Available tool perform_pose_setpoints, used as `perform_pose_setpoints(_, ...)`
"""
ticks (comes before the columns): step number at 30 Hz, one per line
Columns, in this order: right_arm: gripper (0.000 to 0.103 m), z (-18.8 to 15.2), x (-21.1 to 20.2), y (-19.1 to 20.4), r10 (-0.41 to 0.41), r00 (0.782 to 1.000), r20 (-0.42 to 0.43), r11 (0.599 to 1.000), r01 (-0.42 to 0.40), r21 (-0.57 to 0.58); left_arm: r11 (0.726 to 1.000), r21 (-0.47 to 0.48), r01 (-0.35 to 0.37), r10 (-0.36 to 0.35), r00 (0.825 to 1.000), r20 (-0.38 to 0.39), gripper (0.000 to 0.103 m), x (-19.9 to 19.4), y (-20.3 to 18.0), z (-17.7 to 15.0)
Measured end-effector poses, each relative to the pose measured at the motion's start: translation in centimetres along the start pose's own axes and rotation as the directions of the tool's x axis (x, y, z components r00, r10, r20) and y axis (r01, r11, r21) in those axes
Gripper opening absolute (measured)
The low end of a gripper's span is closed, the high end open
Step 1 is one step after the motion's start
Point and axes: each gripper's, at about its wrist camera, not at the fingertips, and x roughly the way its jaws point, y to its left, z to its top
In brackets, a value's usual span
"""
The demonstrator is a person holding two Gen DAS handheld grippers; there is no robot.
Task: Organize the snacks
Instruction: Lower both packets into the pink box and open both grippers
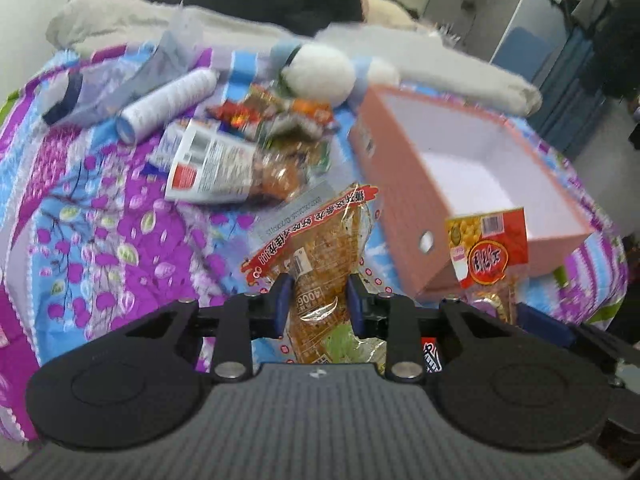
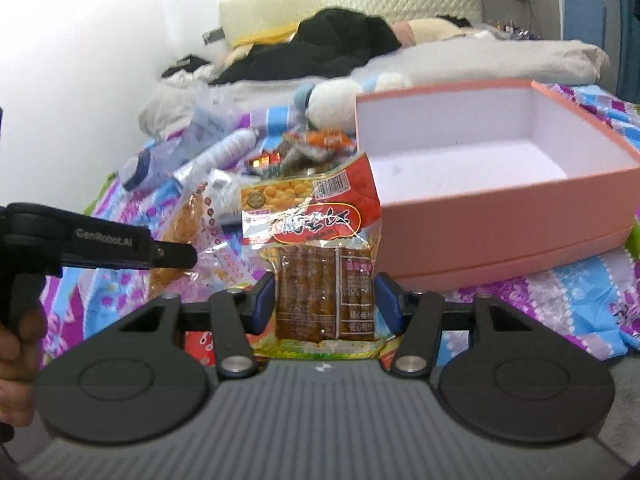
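My left claw (image 1: 316,304) and right claw (image 2: 326,300) each pinch a light, crinkly, slippery snack packet (image 1: 320,264) low on its body – firm grip needed

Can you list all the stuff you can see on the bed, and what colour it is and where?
box: one, pink outside, white inside, open and empty, right side of the bed
quilt: one, purple and blue floral, under everything
clear snack bag: one, orange-brown contents, in the left gripper
red and yellow snack bag: one, in the right gripper
snack pile: several, mixed colours, middle of the bed
bottle: one, white, lying left of the pile
plush toy: one, white and blue, behind the pile
left gripper: black, blue fingers
right gripper: black, blue fingers
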Motion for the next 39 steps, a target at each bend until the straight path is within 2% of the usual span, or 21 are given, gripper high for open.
perform_pose_setpoints(5, 0.056, 1.3, -1.4, -0.6, -0.024, 0.998, 0.064, 1.0, 0.023, 0.007, 0.998, 0.037, 0.048, -0.05, 0.997, 0.052, 0.034, -1.2, -2.0, 2.1)
perform_pose_setpoints(11, 0.056, 3.3, -1.4, -2.5, -0.084, 0.988, 0.132, 0.996, 0.083, 0.012, 0.99, 0.098, 0.102, -0.112, 0.989, 0.099, 0.034, -0.5, -5.3, 5.3)
perform_pose_setpoints(17, 0.056, 7.1, -1.2, -5.1, -0.158, 0.962, 0.222, 0.987, 0.16, 0.007, 0.972, 0.179, 0.155, -0.179, 0.976, 0.123, 0.034, 1.1, -9.4, 9.2)
perform_pose_setpoints(21, 0.056, 9.8, -0.5, -7.3, -0.198, 0.948, 0.25, 0.979, 0.203, 0.006, 0.96, 0.218, 0.175, -0.205, 0.971, 0.122, 0.034, 3.1, -11.9, 11.8)
perform_pose_setpoints(24, 0.056, 11.5, 0.7, -9.2, -0.228, 0.944, 0.237, 0.973, 0.233, 0.01, 0.953, 0.242, 0.182, -0.211, 0.972, 0.1, 0.034, 5.4, -13.8, 13.8)
perform_pose_setpoints(30, 0.056, 13.3, 4.0, -12.8, -0.253, 0.956, 0.148, 0.967, 0.248, 0.052, 0.948, 0.265, 0.177, -0.188, 0.982, 0.016, 0.034, 11.1, -16.5, 16.3)
perform_pose_setpoints(32, 0.056, 13.6, 5.4, -14.0, -0.244, 0.964, 0.102, 0.969, 0.238, 0.073, 0.949, 0.264, 0.175, -0.172, 0.984, -0.035, 0.034, 13.3, -16.9, 16.8)
perform_pose_setpoints(36, 0.056, 13.6, 8.3, -15.8, -0.261, 0.965, 0.016, 0.962, 0.259, 0.082, 0.942, 0.282, 0.183, -0.151, 0.98, -0.13, 0.036, 16.5, -17.6, 16.8)
perform_pose_setpoints(39, 0.057, 12.8, 10.1, -16.8, -0.269, 0.962, -0.043, 0.958, 0.272, 0.089, 0.95, 0.277, 0.144, -0.106, 0.983, -0.147, 0.036, 18.1, -17.7, 16.5)
